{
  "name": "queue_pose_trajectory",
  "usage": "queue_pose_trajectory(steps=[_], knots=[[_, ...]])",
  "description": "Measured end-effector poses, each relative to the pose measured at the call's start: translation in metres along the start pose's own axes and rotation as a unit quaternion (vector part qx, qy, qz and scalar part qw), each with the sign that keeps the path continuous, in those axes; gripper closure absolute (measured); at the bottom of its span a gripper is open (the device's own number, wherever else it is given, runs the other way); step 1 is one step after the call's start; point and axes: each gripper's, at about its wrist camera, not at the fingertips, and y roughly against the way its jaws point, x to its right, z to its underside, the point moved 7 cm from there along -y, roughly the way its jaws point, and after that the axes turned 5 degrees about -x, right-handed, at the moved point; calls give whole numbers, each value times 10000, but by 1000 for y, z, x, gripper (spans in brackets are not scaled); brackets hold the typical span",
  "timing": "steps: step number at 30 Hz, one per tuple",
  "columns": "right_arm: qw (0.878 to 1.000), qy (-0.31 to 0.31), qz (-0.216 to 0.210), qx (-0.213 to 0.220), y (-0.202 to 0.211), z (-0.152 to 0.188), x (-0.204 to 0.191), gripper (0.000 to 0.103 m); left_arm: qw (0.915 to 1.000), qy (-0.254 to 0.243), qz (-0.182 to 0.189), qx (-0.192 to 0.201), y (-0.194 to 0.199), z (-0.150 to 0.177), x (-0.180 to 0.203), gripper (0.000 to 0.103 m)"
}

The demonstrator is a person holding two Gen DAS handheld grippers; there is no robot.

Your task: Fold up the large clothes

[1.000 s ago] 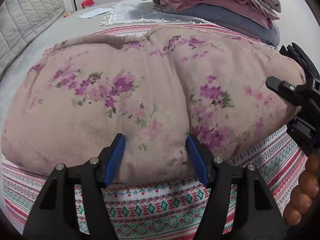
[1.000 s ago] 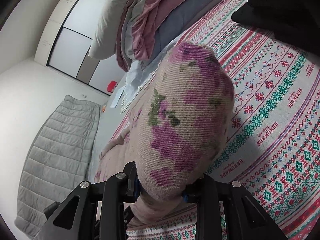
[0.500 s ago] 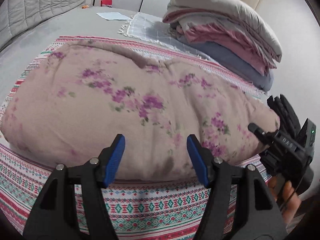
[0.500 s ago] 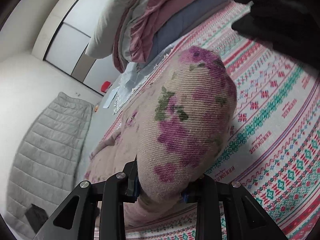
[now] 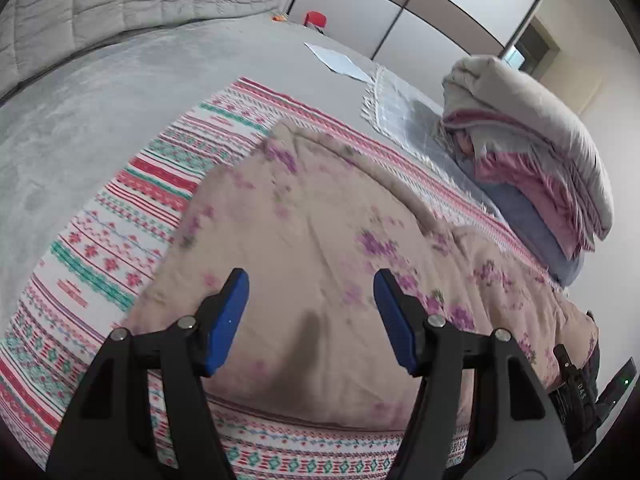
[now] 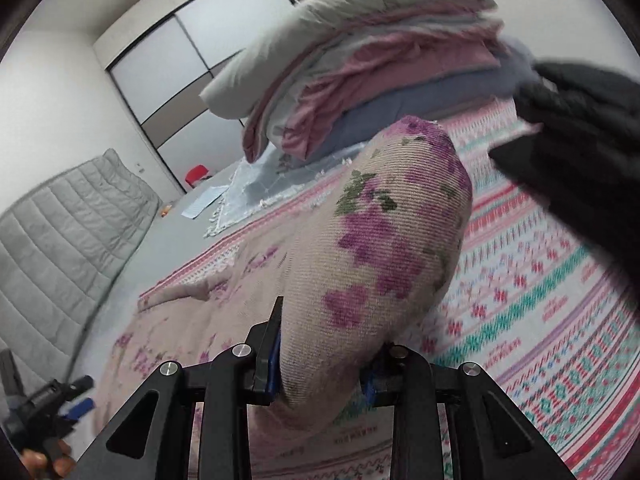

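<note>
one floral garment (image 6: 384, 248), right gripper (image 6: 320, 364) clamping it

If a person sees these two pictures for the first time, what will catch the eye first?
Most striking is the pink floral blanket, a thick fold of it bulging up between the fingers of the right gripper. In the left view the open left gripper hovers over the same blanket, spread on a striped patterned cloth. Behind, folded bedding is stacked high.

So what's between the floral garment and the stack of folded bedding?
In the left wrist view, a strip of patterned blanket and the fringed pale cloth separate the floral garment from the bedding stack.
</note>
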Motion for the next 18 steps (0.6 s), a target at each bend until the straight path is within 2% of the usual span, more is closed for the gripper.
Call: queue_pose_trajectory(steps=[2, 4, 6, 8, 10, 12, 13, 14, 15, 17, 18], knots=[[9985, 435, 246, 203, 4, -7, -18, 73, 9997, 248, 0, 27, 5, -8, -20, 35], [9907, 1114, 576, 526, 14, -12, -47, 73, 9976, 692, 9, 4, 9, -15, -47, 32], [9729, 1926, 892, 913, 23, -13, -89, 74, 9933, 1145, 115, -103, 7, -18, -69, 32], [9508, 2666, 950, 1264, 32, -6, -143, 74, 9899, 1354, 334, -254, 4, -18, -77, 32], [9077, 3730, 918, 1688, 41, 18, -211, 74, 9876, 1424, 590, -314, 3, -18, -77, 32], [8456, 4840, 1016, 2010, 38, 53, -271, 74, 9852, 1507, 746, -345, 4, -19, -78, 32], [8094, 5398, 997, 2088, 33, 77, -299, 74, 9828, 1630, 793, -347, 4, -19, -82, 32], [7756, 5907, 836, 2063, 26, 107, -324, 74, 9776, 1899, 857, -308, 8, -20, -95, 32], [7545, 6235, 614, 1957, 19, 132, -339, 74, 9727, 2119, 908, -250, 11, -21, -105, 32], [7263, 6690, 172, 1568, 3, 179, -354, 74, 9619, 2547, 995, -72, 22, -23, -127, 32], [7184, 6822, -2, 1357, -4, 198, -356, 74, 9620, 2558, 954, 16, 26, -24, -132, 32]])
